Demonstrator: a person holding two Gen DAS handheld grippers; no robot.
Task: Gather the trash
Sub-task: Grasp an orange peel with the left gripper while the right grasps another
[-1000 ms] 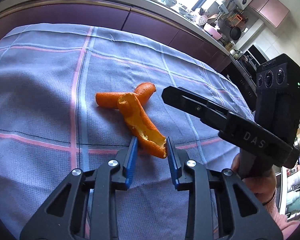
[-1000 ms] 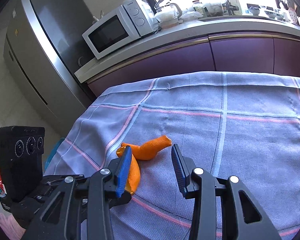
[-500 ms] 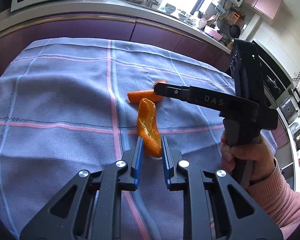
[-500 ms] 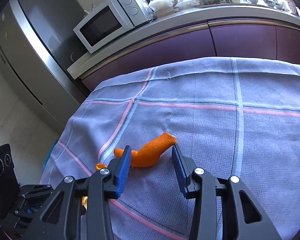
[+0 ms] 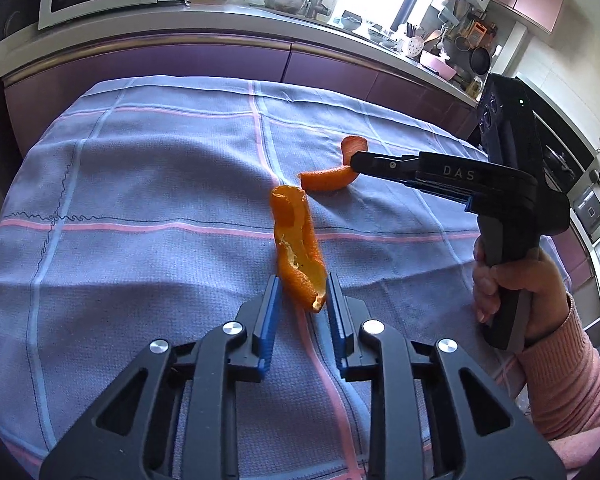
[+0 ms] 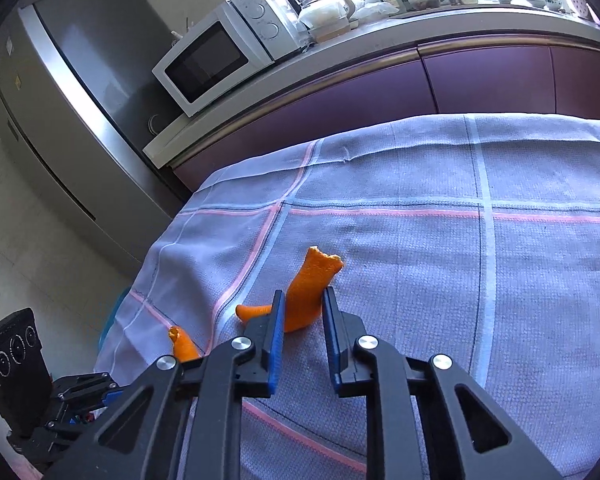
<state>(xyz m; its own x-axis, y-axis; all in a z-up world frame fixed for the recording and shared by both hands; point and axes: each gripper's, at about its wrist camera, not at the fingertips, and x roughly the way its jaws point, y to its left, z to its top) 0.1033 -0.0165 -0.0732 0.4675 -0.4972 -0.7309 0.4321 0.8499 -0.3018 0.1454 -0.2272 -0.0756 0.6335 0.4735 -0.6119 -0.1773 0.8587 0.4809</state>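
With the left gripper clamped on one curled orange peel and the right gripper, jaws just closing, pinching the second orange peel above the checked tablecloth, either thin, springy strip could slip free if lifted quickly.

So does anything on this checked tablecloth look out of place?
Yes: two curled orange peel strips. One sits between the left hand-held gripper pads, the other in the right hand-held gripper. The blue checked tablecloth is otherwise bare.
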